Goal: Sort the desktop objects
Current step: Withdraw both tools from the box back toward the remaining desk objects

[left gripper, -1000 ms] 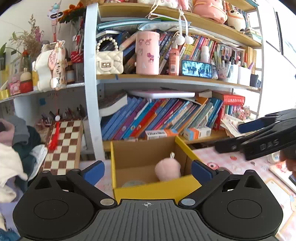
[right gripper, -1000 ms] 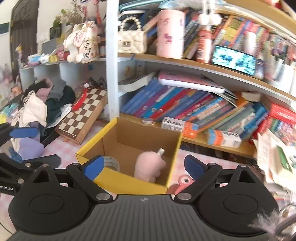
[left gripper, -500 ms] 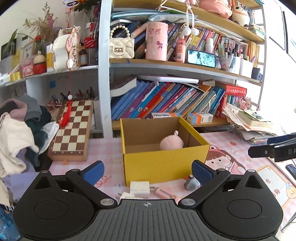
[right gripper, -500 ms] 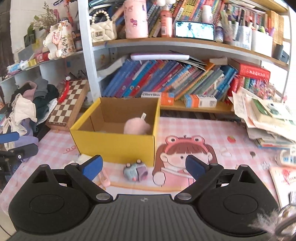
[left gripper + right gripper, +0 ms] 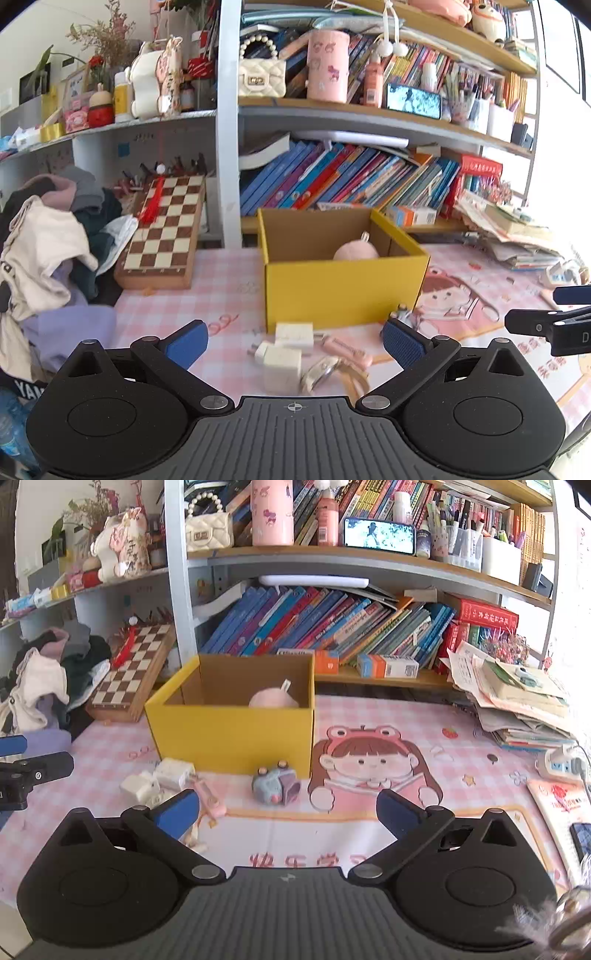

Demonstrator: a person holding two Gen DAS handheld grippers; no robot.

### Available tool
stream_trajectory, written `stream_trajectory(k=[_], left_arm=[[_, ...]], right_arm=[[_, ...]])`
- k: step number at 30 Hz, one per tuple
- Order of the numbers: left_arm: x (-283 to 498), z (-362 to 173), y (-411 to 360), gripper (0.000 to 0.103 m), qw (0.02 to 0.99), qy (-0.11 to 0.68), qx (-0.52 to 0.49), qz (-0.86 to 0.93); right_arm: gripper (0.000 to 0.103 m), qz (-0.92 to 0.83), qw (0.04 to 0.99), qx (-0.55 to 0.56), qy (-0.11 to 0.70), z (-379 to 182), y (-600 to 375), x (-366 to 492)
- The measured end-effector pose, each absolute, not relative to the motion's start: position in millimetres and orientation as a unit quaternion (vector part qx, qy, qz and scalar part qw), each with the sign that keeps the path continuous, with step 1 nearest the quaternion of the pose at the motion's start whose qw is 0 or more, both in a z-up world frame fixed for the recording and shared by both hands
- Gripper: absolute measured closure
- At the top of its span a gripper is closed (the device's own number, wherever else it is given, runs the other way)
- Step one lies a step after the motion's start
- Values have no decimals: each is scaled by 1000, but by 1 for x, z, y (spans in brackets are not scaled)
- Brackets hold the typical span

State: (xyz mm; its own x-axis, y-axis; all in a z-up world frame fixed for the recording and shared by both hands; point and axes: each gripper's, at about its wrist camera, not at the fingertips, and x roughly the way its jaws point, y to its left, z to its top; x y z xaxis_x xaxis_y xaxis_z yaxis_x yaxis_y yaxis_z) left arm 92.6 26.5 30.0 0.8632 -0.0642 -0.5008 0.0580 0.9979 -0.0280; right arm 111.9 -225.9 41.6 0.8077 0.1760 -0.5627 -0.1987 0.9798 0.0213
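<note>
My left gripper [image 5: 293,341] and right gripper [image 5: 288,808]: jaws spread wide, nothing between them. Just ahead, white chargers [image 5: 282,360] and a pink clip [image 5: 347,349] lie loose on the pink mat [image 5: 295,834]. Small blue-grey toy [image 5: 275,784] sits near the yellow box's [image 5: 229,733] front edge. Pink plush [image 5: 273,698] inside box. Bare mat to the right. Bookshelf [image 5: 332,561] behind.

left hand-held gripper [image 5: 293,341] agape, right hand-held gripper [image 5: 287,812] agape

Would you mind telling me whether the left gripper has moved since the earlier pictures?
Yes. The left gripper has pulled back from the yellow box, which now looks smaller and farther off.
</note>
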Motion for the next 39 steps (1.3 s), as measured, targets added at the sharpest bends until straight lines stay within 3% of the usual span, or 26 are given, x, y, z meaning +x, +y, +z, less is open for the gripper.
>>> stream_trajectory(k=[21, 39], left_arm=[[65, -12, 13, 1, 952, 304, 21, -39], [76, -21, 6, 1, 942, 333, 18, -44]], right_arm=[[0, 113, 926, -28, 359, -13, -186, 74], [2, 124, 924, -40, 359, -12, -187, 90]])
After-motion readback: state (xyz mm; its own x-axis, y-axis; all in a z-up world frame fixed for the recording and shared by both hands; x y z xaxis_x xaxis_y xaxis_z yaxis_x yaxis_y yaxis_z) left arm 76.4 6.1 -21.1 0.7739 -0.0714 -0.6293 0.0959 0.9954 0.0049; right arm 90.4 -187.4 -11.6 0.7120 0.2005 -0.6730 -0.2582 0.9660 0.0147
